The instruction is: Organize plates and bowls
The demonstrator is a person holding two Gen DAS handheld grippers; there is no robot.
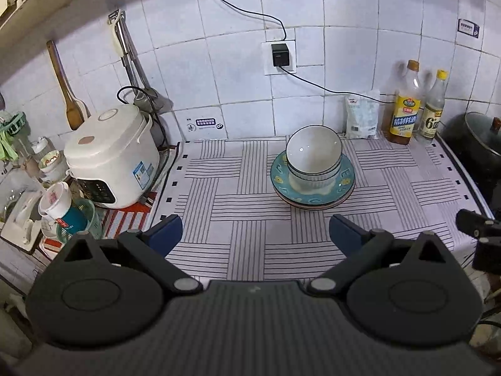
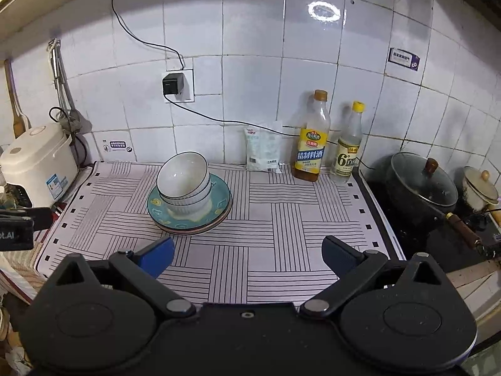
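The bowls (image 1: 314,156) are sitting nested on the stacked plates (image 1: 313,188), toward the back of the table (image 1: 219,206) on its striped cloth. The left claw (image 1: 255,232) is hovering in front of them, blue fingers (image 1: 166,233) spread wide and holding nothing. The right claw (image 2: 247,253) is hanging likewise apart and empty, with the stack ahead to its left.

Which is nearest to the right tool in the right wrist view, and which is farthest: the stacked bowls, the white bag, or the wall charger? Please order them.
Measured from the right tool, which is open:
1. Stacked bowls, ahead and a little left, on the plates.
2. White bag, ahead by the wall, leaning on the tiles.
3. Wall charger, high on the wall, upper left.
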